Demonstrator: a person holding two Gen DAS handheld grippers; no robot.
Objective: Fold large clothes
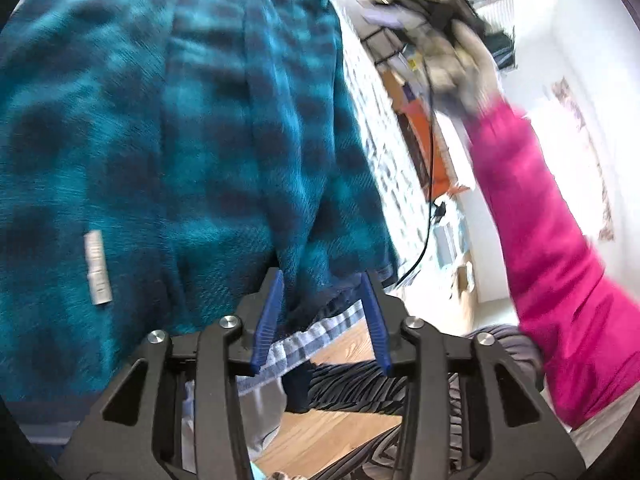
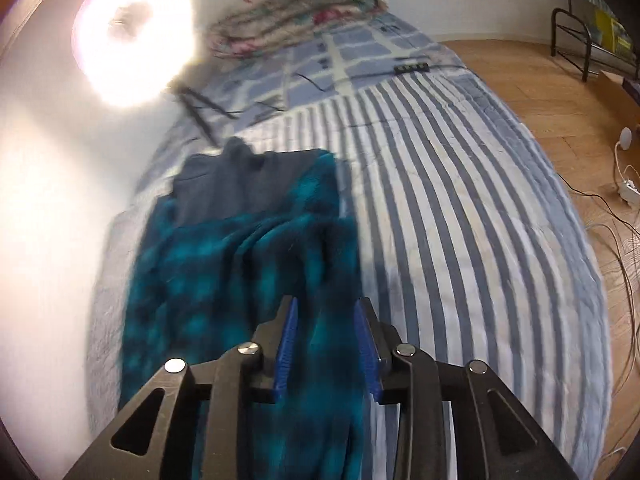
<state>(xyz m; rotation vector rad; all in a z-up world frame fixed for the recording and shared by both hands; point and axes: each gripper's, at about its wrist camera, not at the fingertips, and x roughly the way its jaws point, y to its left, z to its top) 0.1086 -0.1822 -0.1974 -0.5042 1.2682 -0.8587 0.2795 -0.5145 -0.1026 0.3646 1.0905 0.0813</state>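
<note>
The bed point(image 2: 460, 208) carried the teal garment point(image 2: 224, 248), bunched along its left side. Both claws stood apart with cloth between the pads, not pinched: left gripper point(image 1: 322, 312) at a hem, right gripper point(image 2: 326, 344) over a fold. Judged step: regrasping. Next, each needs a firm corner pinch before spreading.

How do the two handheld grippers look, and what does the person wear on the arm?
Each gripper, left gripper and right gripper, has a black angular frame with triangular cut-outs, round silver bolts, and two ribbed blue pads on its fingers. The arm wears a bright pink sleeve, with a light-coloured glove on the hand. A black cable hangs below that hand.
</note>
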